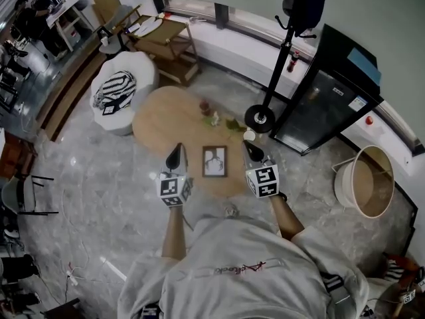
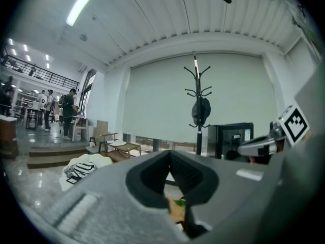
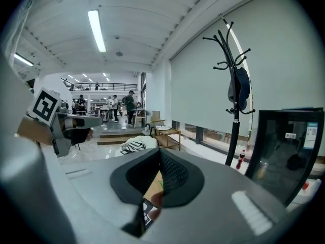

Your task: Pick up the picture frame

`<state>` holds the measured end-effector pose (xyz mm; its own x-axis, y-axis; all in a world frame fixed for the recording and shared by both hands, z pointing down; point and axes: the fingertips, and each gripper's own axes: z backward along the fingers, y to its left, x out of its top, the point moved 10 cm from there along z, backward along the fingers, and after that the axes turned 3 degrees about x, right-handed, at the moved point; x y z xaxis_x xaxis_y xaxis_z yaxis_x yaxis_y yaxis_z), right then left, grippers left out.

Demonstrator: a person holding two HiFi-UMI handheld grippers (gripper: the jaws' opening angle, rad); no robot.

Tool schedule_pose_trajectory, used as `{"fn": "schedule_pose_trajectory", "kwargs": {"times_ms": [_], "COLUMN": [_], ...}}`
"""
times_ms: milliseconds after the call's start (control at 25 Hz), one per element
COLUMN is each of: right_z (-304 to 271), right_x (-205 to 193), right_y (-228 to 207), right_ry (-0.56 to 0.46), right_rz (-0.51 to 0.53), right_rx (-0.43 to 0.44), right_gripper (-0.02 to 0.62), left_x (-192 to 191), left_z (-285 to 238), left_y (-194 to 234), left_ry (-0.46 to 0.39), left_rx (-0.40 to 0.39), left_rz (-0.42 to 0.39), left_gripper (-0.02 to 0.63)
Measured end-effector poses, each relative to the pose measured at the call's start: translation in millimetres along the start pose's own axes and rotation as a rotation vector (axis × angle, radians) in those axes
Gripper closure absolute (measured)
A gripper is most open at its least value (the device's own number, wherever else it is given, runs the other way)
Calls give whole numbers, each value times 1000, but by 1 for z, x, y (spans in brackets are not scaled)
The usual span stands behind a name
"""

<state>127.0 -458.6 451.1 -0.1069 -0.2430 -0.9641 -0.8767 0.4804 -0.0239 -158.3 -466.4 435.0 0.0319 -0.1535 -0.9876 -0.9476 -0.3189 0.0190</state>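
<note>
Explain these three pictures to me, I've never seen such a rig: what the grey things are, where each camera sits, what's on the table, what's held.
No robot here: a person holds two grey hand tools, the left gripper and the right gripper, each with two jaws and a marker cube. The head view looks down from the person's head; the other two views come from cameras riding on each gripper, looking along its jaws. On the round light-wood table lies a dark rectangular picture frame, between the grippers, with small items beyond it. Both grippers are shut and hold nothing.
</note>
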Motion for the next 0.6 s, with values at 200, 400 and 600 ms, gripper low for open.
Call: {"fn": "schedule_pose_trajectory", "kwargs": {"times_ms": [200, 400, 600], "right_z": [-1, -8, -18], "right_x": [-15, -32, -50], "right_y": [3, 12, 19], "right_ry": [36, 76, 126], "right_rz": [-8, -26, -46], "right_rx": [21, 37, 46], "right_gripper": [591, 591, 591], "left_x": [-15, -37, -67], "left_z": [-2, -4, -8], "left_y": [-7, -4, -1], "left_ry": [21, 60, 143], "left_rx": [-22, -36, -71], "left_rz": [6, 23, 33], "left_gripper": [603, 603, 603]}}
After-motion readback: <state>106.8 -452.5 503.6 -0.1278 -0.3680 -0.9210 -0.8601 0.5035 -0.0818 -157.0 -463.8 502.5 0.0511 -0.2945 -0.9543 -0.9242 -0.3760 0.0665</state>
